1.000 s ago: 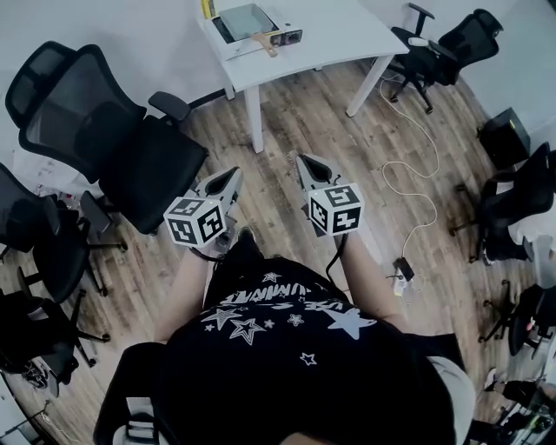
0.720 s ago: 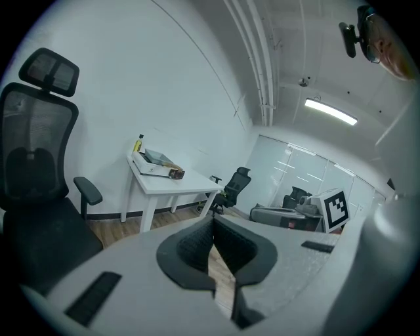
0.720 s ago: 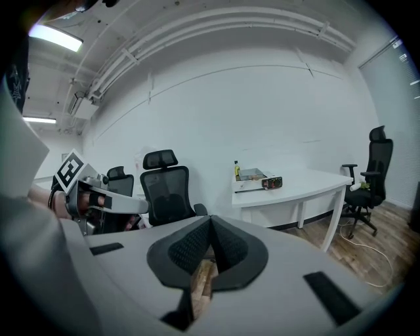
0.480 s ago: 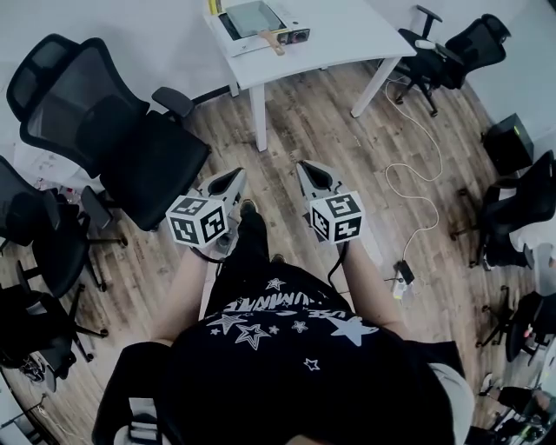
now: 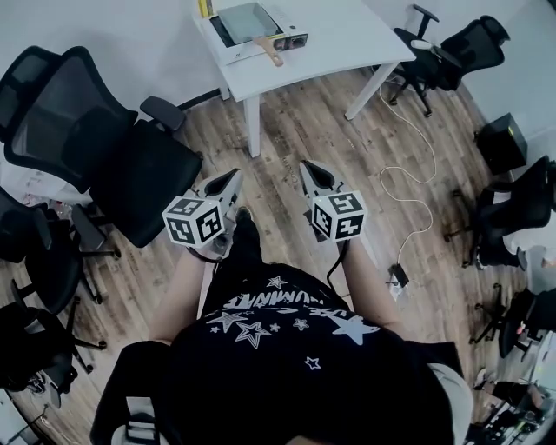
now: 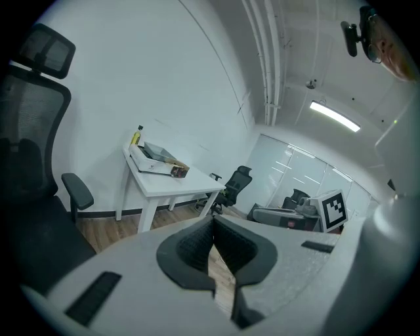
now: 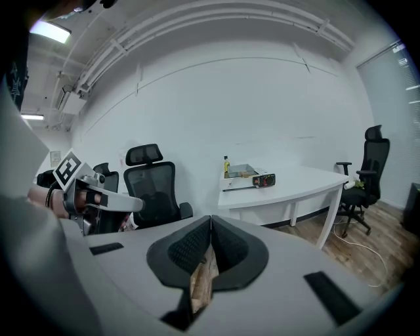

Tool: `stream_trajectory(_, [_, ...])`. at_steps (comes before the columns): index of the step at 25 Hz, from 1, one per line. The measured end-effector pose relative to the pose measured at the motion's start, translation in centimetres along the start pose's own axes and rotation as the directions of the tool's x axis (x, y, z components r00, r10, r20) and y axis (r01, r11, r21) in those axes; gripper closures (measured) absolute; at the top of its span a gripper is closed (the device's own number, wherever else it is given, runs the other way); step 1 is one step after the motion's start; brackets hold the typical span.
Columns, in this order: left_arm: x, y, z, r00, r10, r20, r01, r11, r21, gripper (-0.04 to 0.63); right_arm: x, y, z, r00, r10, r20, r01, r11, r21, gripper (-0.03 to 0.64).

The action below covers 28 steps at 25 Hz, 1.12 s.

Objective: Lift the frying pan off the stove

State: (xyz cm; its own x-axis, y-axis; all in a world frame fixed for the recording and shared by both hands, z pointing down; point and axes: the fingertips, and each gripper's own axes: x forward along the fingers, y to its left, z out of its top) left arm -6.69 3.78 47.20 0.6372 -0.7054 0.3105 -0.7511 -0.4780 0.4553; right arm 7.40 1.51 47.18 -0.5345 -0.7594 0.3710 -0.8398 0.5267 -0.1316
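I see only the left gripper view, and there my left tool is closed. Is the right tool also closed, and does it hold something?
Observer: In the right gripper view the right tool is closed, with nothing between its jaws.
Operator: What lies on the floor near me?
Observer: The head view shows a white cable looped on the wooden floor, to the right of the right tool.
Operator: Has either tool reached the table?
Observer: No. In the head view the left tool and the right tool are over the floor, short of the white table, where the grey square frying pan sits on the white portable stove.
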Motion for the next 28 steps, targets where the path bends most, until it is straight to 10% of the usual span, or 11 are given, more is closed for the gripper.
stream_trajectory(28, [13.7,16.1,13.3,0.990,-0.134,-0.036,0.131,0.989,-0.068,0.586,21.1,-9.3,10.5,0.995,-0.098,-0.028,0.102,0.965,0.241,0.607])
